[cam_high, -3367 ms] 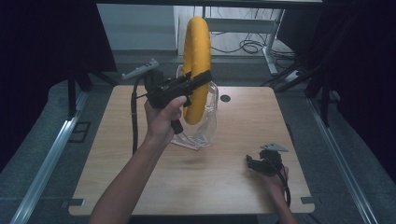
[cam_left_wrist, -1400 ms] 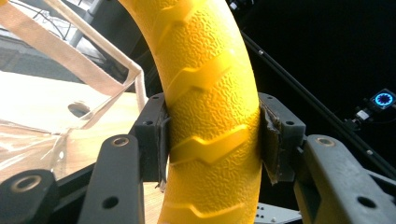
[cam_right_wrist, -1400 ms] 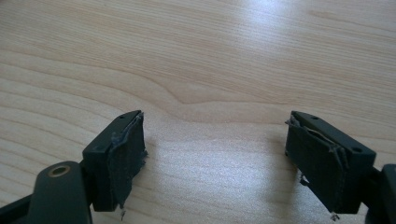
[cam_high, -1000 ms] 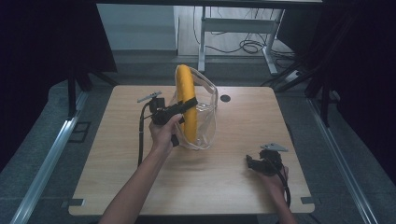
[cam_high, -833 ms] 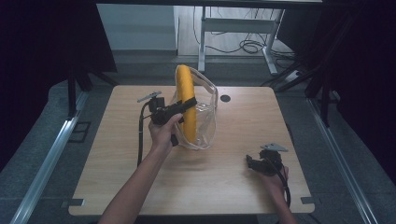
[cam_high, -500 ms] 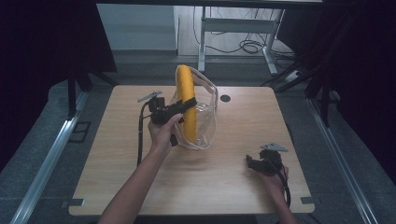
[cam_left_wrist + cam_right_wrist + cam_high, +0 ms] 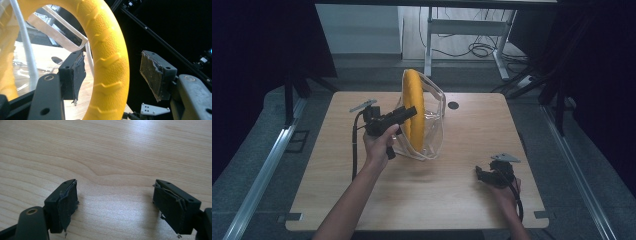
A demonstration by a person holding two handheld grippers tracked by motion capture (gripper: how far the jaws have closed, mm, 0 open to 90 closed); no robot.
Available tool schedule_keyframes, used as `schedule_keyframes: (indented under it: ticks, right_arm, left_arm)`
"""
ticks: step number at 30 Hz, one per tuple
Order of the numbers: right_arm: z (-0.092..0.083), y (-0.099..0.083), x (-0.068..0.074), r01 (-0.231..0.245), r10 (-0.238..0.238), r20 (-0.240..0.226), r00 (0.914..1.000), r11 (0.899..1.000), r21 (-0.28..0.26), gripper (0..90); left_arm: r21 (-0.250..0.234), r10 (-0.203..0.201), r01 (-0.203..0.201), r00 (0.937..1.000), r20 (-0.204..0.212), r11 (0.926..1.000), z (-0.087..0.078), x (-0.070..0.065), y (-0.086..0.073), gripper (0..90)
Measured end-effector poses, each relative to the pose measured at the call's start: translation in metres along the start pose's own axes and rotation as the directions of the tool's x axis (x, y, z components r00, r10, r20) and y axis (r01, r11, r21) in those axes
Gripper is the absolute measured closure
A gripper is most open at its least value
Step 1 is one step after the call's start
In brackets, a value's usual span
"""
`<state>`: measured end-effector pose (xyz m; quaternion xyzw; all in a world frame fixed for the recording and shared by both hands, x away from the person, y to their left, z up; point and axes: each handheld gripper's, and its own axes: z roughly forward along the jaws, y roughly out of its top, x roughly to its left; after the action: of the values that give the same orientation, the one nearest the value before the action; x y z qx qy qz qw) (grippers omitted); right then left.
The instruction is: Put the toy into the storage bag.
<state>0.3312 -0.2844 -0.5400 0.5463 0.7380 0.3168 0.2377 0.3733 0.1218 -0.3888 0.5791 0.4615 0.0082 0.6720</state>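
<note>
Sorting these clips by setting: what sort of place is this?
Probably a lab or recording workspace, not a home: a bare light wooden table ringed by black curtains, with a metal desk frame and loose cables on the floor behind.

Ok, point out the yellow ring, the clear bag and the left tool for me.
yellow ring (image 7: 414, 107): high view, on its front edge above the tool.
clear bag (image 7: 436, 125): high view, on its transparent side panel.
left tool (image 7: 113, 72): left gripper view, midway between its two open pads.
</note>
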Motion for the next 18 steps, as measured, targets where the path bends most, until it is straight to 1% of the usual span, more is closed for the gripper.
schedule_keyframes:
  ticks: [2,4,6,8,12,15,18]
  right_arm:
    - [0.000,0.000,0.000,0.000,0.000,0.000,1.0000,1.000,0.000,20.2]
    - [0.000,0.000,0.000,-0.001,0.001,0.000,1.0000,1.000,0.000,20.2]
    - [0.000,0.000,0.000,-0.002,0.002,-0.001,1.0000,1.000,0.001,20.2]
    - [0.000,0.000,0.000,-0.002,0.002,-0.001,1.0000,1.000,0.001,20.2]
    - [0.000,0.000,0.000,0.000,0.000,0.000,1.0000,1.000,0.000,20.2]
    - [0.000,0.000,0.000,-0.002,0.002,0.001,1.0000,1.000,0.002,20.2]
    - [0.000,0.000,0.000,-0.002,0.002,0.001,1.0000,1.000,0.002,20.2]
  left_arm:
    - [-0.002,0.012,-0.012,0.9999,-0.001,0.9999,-0.007,0.001,-0.001,36.2]
    - [-0.004,0.015,-0.015,0.9999,0.007,0.9999,-0.014,0.002,-0.002,35.9]
    - [0.003,0.019,-0.019,0.9996,0.023,0.9998,-0.022,0.004,-0.003,36.0]
    - [-0.002,0.010,-0.010,0.9992,0.038,0.9999,-0.029,0.006,-0.006,36.2]
    - [0.005,0.018,-0.019,0.9982,0.057,0.9998,-0.041,0.007,-0.009,35.9]
    - [0.020,0.041,-0.042,0.9971,0.065,0.9989,-0.048,0.006,-0.012,34.9]
    - [0.034,0.053,-0.055,0.9962,0.069,0.9979,-0.054,0.004,-0.016,34.0]
